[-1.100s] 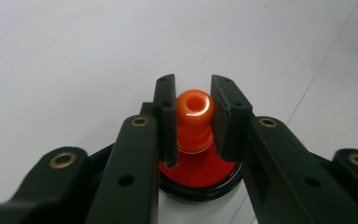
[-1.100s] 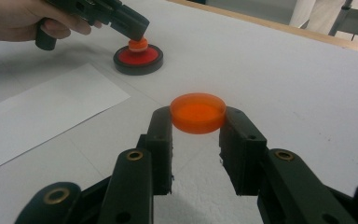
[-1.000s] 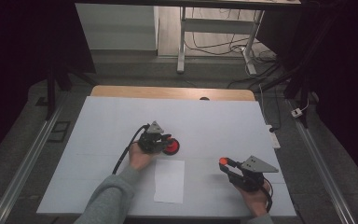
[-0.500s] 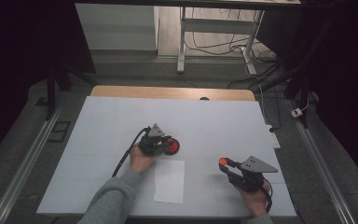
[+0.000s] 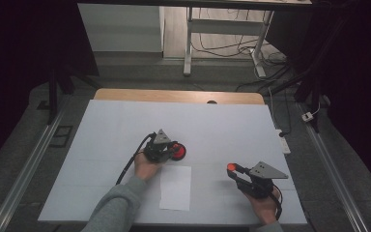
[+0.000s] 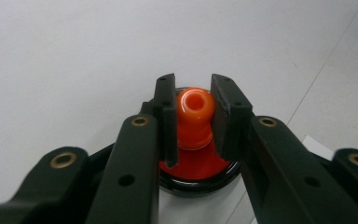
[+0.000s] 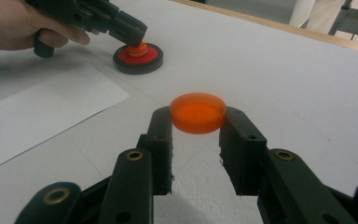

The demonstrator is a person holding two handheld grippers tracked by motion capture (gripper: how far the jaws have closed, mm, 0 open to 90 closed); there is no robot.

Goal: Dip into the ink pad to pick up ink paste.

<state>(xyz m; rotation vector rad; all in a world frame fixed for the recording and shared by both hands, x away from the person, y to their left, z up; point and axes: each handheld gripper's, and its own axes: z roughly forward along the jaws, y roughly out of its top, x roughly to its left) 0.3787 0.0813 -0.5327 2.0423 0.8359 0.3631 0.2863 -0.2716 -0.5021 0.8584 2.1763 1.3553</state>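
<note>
Gripping the stamp knob (image 6: pixel 195 109) and orange cap (image 7: pixel 198 112), both jaws hold firm — tilting risks smearing ink on the paper (image 5: pixel 176 187).

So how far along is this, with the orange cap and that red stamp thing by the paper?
Done: the orange cap is off and clamped in the right gripper, apart from the stamp. In hand: the left gripper is shut on the stamp's orange knob, its black-rimmed base resting on the table just beyond the white paper. Left, probably: the paper looks blank, so stamping it seems not yet done.
</note>
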